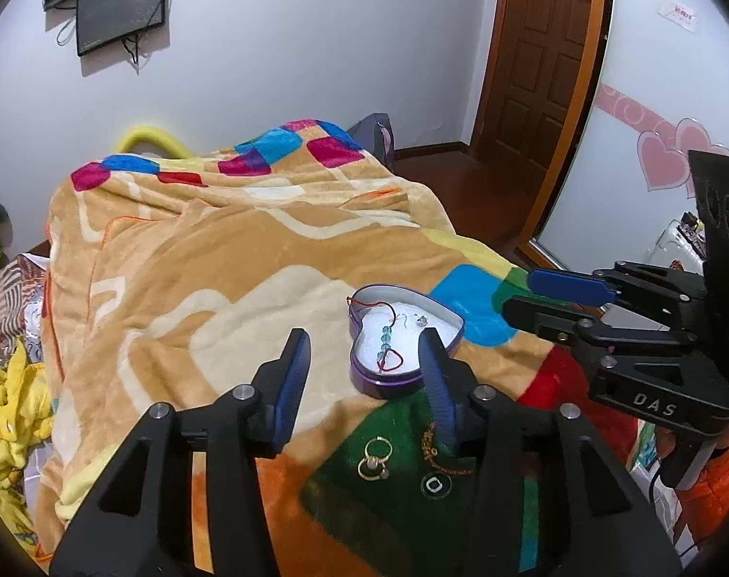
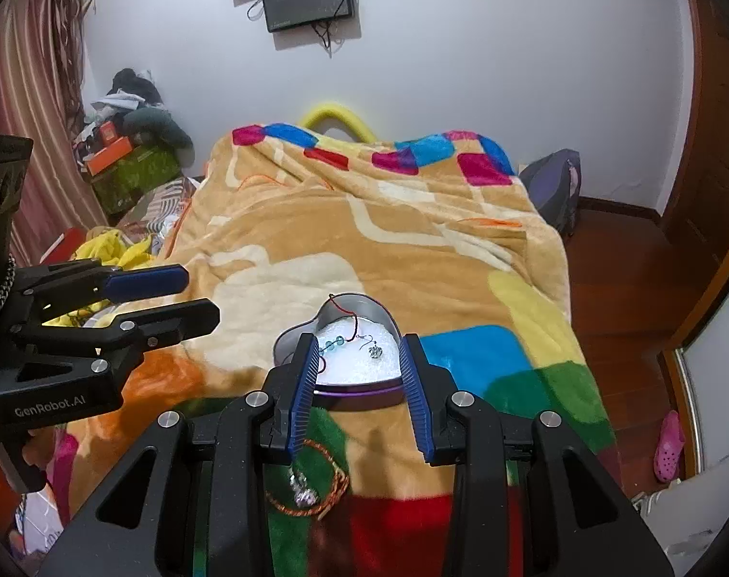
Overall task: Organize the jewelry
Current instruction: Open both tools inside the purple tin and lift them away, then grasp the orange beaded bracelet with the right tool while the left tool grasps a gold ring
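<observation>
Copper chain point(image 2: 311, 490) — half hidden behind right gripper point(image 2: 362, 384) finger.

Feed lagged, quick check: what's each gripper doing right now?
Left gripper: open, holding nothing.
Right gripper: open, holding nothing.

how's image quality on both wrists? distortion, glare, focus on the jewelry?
Left wrist: strong fisheye bend with black corners; door frame bows; rings sharp on the blanket; no glare. Right wrist: same distortion; white tin lining looks bright, nearly washed out around the earring; chain near the tongs is soft and shaded. Light is flat, shadows faint.
</observation>
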Demonstrator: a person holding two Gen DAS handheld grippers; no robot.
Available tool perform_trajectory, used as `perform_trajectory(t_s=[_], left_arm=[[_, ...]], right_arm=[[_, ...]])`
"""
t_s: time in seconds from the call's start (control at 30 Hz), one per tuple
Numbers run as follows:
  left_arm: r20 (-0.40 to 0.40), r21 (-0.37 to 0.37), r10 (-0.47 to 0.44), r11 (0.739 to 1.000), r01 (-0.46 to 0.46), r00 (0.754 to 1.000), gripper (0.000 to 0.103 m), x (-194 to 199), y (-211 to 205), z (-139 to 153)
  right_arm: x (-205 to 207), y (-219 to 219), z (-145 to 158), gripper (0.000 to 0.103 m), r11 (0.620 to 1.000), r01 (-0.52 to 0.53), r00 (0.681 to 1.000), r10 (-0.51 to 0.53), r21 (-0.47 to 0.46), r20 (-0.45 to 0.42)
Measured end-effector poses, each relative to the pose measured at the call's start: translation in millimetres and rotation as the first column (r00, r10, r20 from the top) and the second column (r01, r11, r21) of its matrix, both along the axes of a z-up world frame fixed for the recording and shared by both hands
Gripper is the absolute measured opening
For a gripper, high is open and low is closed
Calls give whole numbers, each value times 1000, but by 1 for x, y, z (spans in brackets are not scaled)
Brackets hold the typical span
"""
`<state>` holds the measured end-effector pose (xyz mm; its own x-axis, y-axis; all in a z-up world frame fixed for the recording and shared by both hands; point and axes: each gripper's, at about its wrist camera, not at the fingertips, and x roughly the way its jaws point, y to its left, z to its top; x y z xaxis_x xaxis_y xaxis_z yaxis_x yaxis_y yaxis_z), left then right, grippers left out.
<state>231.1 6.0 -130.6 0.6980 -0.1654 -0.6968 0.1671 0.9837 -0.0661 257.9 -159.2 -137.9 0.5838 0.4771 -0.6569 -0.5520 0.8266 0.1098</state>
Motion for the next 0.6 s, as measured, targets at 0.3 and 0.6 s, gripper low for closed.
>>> perform_trajectory(t_s=[0.3, 0.6], left_arm=[[-52, 4, 17, 1000, -17, 999, 46, -22, 7, -12], [-137, 5, 35, 999, -34, 990, 46, -37, 19, -44]], right_arm=[[-20, -6, -7, 32, 1000, 9, 1000, -9, -4, -11], [-32, -17, -37, 32, 999, 26, 996, -30, -39, -84]])
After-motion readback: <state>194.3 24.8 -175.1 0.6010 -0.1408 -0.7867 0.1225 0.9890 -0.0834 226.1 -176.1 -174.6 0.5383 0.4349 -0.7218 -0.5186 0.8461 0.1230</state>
